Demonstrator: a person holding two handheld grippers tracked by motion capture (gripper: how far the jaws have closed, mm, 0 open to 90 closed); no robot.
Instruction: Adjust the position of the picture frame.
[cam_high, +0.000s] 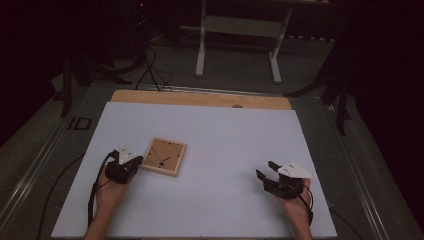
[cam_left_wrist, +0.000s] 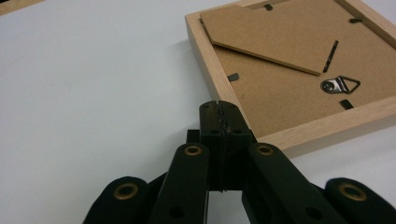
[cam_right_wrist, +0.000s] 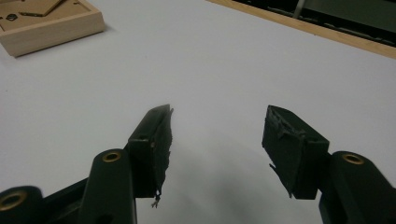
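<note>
High view: left gripper (cam_high: 134, 161) pinched closed beside the picture frame (cam_high: 163, 156), right gripper (cam_high: 266, 171) spread wide, empty

Dim light is leaving the room beyond the white table (cam_high: 215, 150) nearly black. Ahead of the left gripper (cam_left_wrist: 219, 116) the wooden frame (cam_left_wrist: 299, 70) is showing sharp; nearer the lens the jaws are blurring. Soft shadows are pooling beneath the right gripper (cam_right_wrist: 217, 135).

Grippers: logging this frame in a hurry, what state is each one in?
Left gripper: shut, empty, tips at the wooden picture frame edge.
Right gripper: open, empty, over the white table.
</note>
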